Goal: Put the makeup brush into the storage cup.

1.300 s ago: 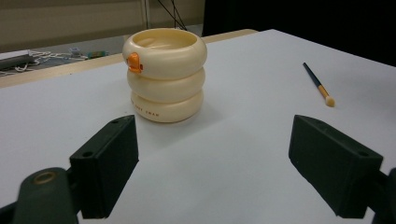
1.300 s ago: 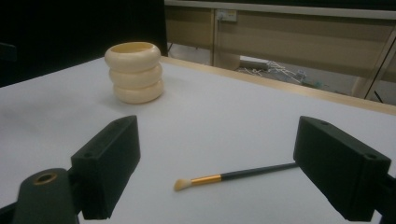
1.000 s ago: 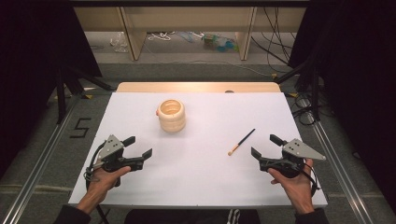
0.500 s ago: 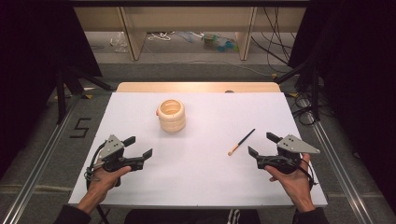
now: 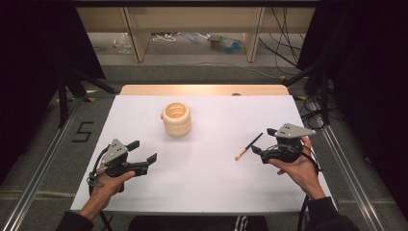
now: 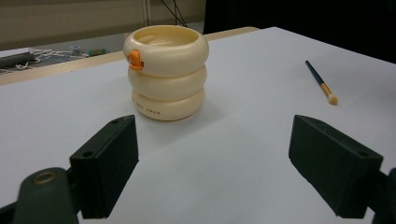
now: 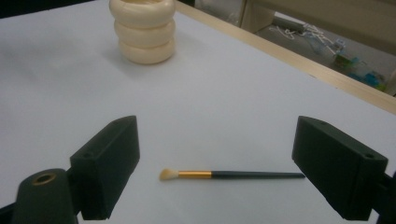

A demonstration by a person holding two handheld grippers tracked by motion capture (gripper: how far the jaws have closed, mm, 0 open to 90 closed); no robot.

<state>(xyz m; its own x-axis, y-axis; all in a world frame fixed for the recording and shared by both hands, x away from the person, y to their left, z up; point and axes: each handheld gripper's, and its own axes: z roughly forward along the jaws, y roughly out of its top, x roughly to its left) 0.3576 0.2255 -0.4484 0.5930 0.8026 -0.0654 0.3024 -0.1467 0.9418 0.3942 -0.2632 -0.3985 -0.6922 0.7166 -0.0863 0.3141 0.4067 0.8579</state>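
While flat on white surface [image 5: 211, 173], paintbrush [image 5: 248, 146] just ahead of right hand-held gripper [image 5: 260, 150], between its wide-open empty jaws, untouched. Bristles toward person. Cream ringed cup [image 5: 176, 118] upright farther back. Left hand-held gripper [image 5: 144, 161] open wide, empty, well apart.

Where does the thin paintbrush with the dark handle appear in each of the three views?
High view: the thin dark-handled paintbrush lies right of centre, just left of the right claw.
Left gripper view: upper right, bristles nearest the camera.
Right gripper view: bottom centre, between the jaws.
Shared landmark: the cream ringed plastic cup.
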